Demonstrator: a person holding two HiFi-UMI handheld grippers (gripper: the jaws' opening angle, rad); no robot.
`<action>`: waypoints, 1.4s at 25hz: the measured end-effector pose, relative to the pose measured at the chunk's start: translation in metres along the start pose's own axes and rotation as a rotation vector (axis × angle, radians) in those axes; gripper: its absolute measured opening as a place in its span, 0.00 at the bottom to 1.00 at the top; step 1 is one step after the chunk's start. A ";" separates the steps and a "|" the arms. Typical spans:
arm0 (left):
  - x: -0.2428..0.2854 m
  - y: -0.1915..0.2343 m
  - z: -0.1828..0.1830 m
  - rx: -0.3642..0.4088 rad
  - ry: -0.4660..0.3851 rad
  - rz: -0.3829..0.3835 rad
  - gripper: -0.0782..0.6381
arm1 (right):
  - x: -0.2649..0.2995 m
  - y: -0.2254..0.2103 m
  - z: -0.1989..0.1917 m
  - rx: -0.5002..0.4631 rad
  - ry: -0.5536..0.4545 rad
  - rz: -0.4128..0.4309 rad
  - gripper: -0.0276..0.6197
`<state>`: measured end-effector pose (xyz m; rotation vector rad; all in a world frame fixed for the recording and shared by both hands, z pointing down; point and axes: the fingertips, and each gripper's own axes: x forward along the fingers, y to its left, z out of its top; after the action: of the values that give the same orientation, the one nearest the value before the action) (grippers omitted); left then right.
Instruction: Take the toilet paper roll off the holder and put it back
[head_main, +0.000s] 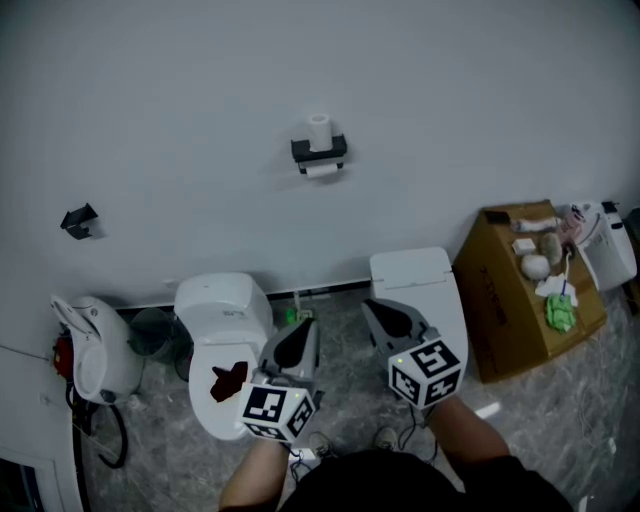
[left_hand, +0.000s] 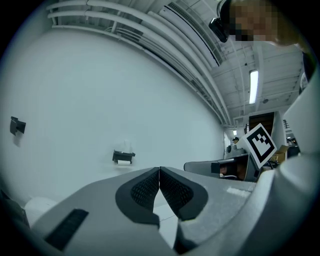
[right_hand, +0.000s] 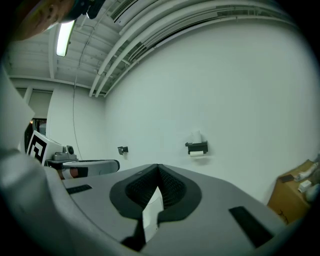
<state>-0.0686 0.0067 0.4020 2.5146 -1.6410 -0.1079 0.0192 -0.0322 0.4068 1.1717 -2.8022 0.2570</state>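
The left gripper has its fingers fully together, ribbed pads meeting along one seam with nothing between them. The right gripper is closed the same way and holds nothing; the pale sliver under its pads looks like background seen past them.

Both grippers sit well below the holder and far out from it, roughly level and aimed toward its wall. The toilet paper roll stands upright on top of the holder, and a white sheet hangs just under the holder's front edge. Two toilets stand on the floor beneath the holder, the left toilet off to one side and the right toilet to the other.

A roll at the holder with both grippers empty and far back fits either a roll waiting to be lifted off or one already returned.

Either way, I judge the upright roll loose and light, easy to tip. Any travel near the holder should stay slow, level and centred.
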 end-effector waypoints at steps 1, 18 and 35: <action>-0.002 0.002 0.000 -0.001 -0.002 -0.003 0.12 | 0.001 0.002 0.000 -0.001 0.001 -0.002 0.04; -0.004 0.001 -0.004 -0.015 0.006 -0.018 0.12 | -0.004 0.006 -0.007 -0.008 0.018 -0.017 0.04; 0.001 -0.005 -0.007 -0.017 0.020 -0.010 0.12 | -0.005 -0.002 -0.008 0.003 0.018 -0.008 0.04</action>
<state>-0.0623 0.0085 0.4085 2.5034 -1.6135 -0.0972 0.0249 -0.0284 0.4140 1.1749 -2.7815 0.2696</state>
